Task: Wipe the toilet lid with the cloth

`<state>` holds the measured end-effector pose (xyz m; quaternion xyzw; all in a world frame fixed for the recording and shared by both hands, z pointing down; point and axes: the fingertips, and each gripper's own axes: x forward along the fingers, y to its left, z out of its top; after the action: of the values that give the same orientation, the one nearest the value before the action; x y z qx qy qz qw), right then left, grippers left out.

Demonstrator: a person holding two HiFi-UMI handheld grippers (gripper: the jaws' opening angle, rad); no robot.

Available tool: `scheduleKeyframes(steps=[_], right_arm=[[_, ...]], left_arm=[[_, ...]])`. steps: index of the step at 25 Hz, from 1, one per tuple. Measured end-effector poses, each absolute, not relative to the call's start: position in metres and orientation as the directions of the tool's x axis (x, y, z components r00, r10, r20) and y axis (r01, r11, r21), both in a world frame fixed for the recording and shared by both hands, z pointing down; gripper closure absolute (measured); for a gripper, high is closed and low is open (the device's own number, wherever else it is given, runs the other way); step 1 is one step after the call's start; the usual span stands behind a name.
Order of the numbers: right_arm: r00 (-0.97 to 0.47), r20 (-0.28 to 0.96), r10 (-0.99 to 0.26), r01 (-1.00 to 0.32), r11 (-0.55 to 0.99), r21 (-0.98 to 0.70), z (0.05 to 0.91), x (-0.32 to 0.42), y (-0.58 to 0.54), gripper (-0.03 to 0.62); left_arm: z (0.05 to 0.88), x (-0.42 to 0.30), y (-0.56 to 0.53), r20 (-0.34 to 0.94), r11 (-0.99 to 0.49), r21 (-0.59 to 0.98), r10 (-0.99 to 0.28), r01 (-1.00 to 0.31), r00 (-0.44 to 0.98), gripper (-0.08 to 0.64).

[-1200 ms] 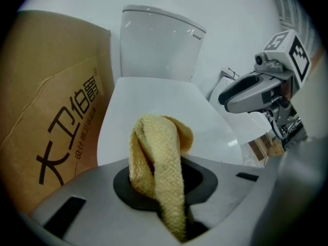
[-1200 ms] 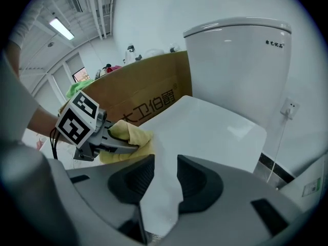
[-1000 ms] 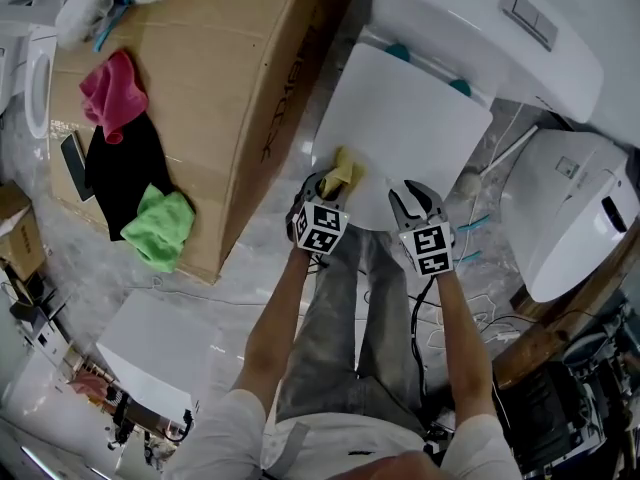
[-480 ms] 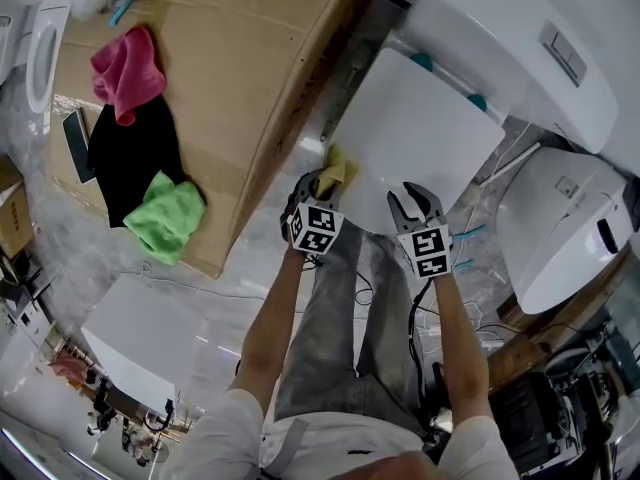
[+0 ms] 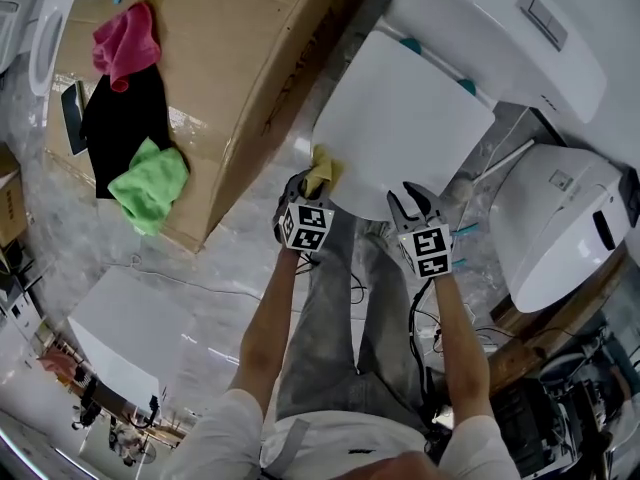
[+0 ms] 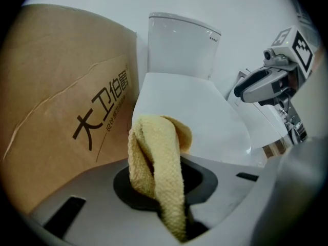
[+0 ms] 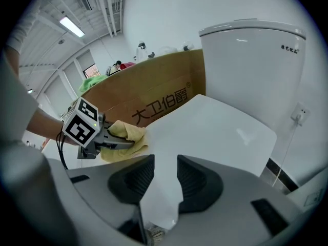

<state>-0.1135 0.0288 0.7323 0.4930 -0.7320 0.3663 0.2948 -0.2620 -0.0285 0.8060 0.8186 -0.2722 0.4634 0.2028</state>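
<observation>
The white toilet lid [image 5: 400,128] lies closed in front of the tank [image 5: 500,38]. A yellow cloth [image 5: 322,168] rests against the lid's left front edge, and my left gripper [image 5: 312,183] is shut on it. In the left gripper view the cloth [image 6: 159,163] hangs folded out of the left gripper [image 6: 164,188], with the lid [image 6: 189,111] beyond. My right gripper [image 5: 415,206] hovers open at the lid's front edge. In the right gripper view the lid [image 7: 215,127] shows through the gap of the right gripper [image 7: 161,176], which holds nothing; the left gripper [image 7: 118,143] and cloth [image 7: 125,135] are at the left.
A large cardboard box [image 5: 220,78] stands close on the lid's left, carrying pink [image 5: 125,43], black [image 5: 125,118] and green [image 5: 148,186] cloths. A second toilet [image 5: 565,228] lies at the right. A white panel [image 5: 130,333] and cables lie on the floor.
My left gripper has slid the yellow cloth leftward along the lid's front to its left edge. The right gripper has stayed at the lid's front edge.
</observation>
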Motion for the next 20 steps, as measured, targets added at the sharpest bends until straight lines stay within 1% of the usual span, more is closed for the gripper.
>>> scheduleKeyframes(steps=[14,20], right_arm=[[-0.356,0.774,-0.523,-0.927,0.302,-0.222,0.711,-0.093,0.085,0.439],[-0.335,0.776,-0.535,-0.935,0.293,-0.202,0.701,-0.078,0.113,0.439]], left_arm=[[0.807,-0.238,0.050,0.868,-0.739,0.084,-0.275,-0.668,0.414,0.480],[0.808,-0.214,0.080,0.861,-0.753,0.106,-0.257,-0.649,0.439,0.480]])
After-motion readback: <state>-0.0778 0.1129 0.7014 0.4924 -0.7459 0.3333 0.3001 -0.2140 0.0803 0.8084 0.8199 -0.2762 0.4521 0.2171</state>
